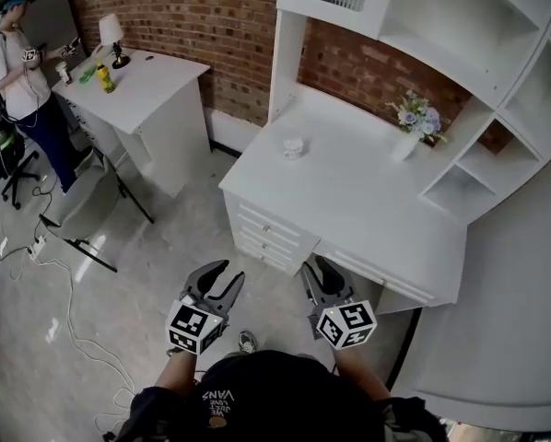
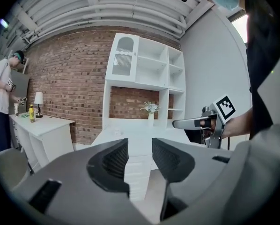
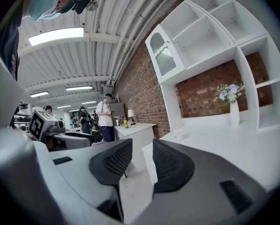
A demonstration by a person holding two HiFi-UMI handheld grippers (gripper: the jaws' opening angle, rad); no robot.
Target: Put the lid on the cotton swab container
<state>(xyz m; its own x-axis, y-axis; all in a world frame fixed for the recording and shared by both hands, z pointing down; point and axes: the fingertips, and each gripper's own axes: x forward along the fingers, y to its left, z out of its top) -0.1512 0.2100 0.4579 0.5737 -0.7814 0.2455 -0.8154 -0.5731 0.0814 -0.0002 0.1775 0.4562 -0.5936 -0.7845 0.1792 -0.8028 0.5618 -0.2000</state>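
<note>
The cotton swab container [image 1: 293,147] is a small white pot on the white desk [image 1: 368,201], near its back left part. It also shows far off in the left gripper view [image 2: 116,132] and the right gripper view [image 3: 178,134]. I cannot make out a separate lid at this distance. Both grippers hang over the floor in front of the desk, well short of the container. My left gripper [image 1: 222,277] is open with nothing between its jaws [image 2: 140,156]. My right gripper [image 1: 317,270] is likewise open and empty [image 3: 142,161].
A vase of flowers [image 1: 414,122] stands at the desk's back right under the white hutch [image 1: 423,26]. Drawers [image 1: 266,238] face me. At the left is a second white table [image 1: 156,86] with a lamp [image 1: 112,37] and a yellow bottle [image 1: 105,78]; a person [image 1: 17,72] stands beside it. Cables [image 1: 68,311] lie on the floor.
</note>
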